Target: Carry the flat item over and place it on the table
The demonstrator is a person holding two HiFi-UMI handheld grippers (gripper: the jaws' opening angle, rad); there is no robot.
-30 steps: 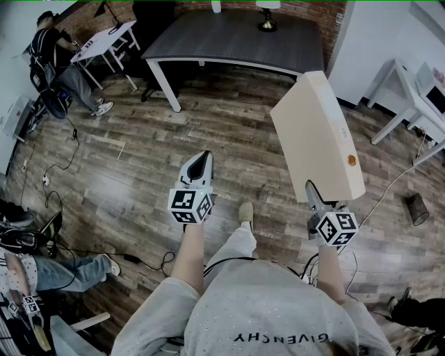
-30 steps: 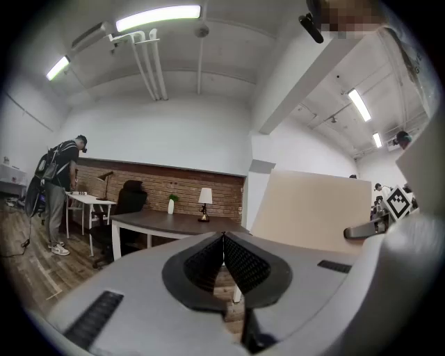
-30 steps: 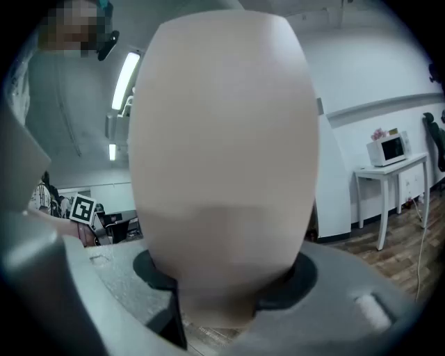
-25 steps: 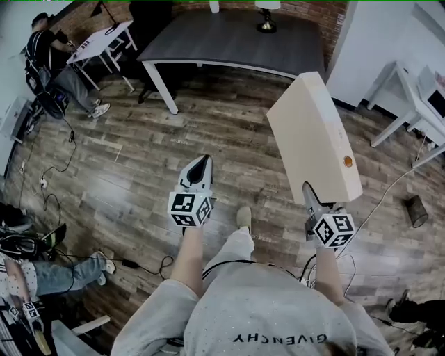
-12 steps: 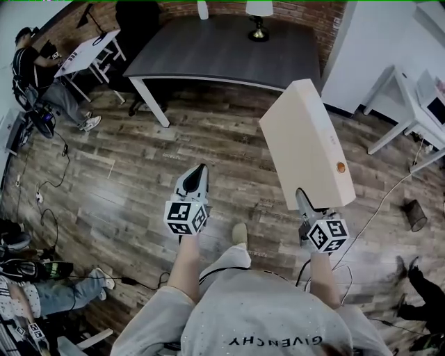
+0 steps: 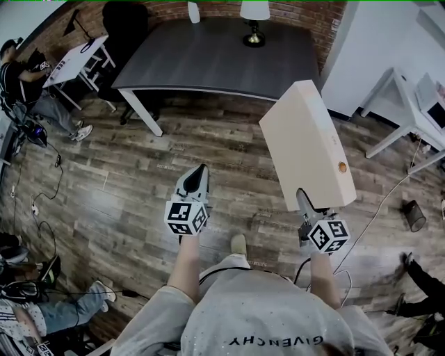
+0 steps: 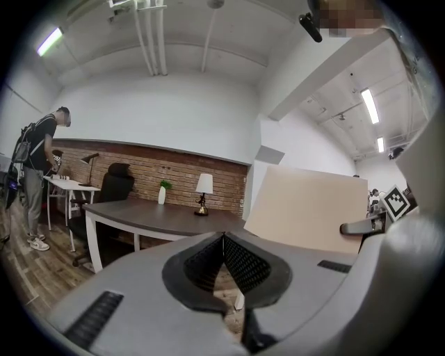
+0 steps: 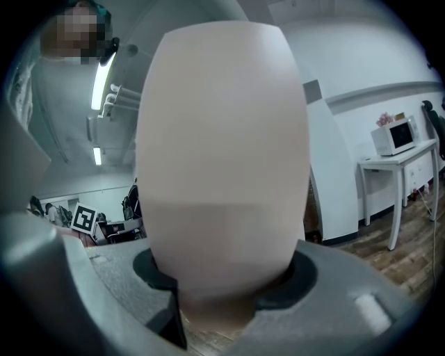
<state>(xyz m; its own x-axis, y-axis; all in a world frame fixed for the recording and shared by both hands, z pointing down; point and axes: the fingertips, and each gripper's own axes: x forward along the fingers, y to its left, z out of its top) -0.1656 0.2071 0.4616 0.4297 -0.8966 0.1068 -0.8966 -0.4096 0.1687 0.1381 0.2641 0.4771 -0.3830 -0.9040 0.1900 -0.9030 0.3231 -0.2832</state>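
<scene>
A flat cream box (image 6: pixel 306 142) stands on edge above the wooden floor, and my right gripper (image 6: pixel 303 199) is shut on its near end. In the right gripper view the flat box (image 8: pixel 222 160) fills the middle, wedged between both jaws. My left gripper (image 6: pixel 199 171) is shut with nothing in it, held level beside the box; its closed jaws meet in the left gripper view at my left gripper (image 7: pixel 223 240). The dark grey table (image 6: pixel 208 59) with white legs lies ahead, also seen as the dark table (image 7: pixel 160 217) past the left jaws.
A lamp (image 6: pixel 254 21) and a white vase (image 6: pixel 193 11) stand at the table's far edge. A person (image 6: pixel 28 83) stands by a white desk (image 6: pixel 69 59) at the left. Another white table (image 6: pixel 407 104) sits at the right. Cables (image 6: pixel 379 215) lie on the floor.
Both grippers and the box have moved forward toward the dark table, which now shows larger and lower in the head view. The grip on the box is unchanged.
</scene>
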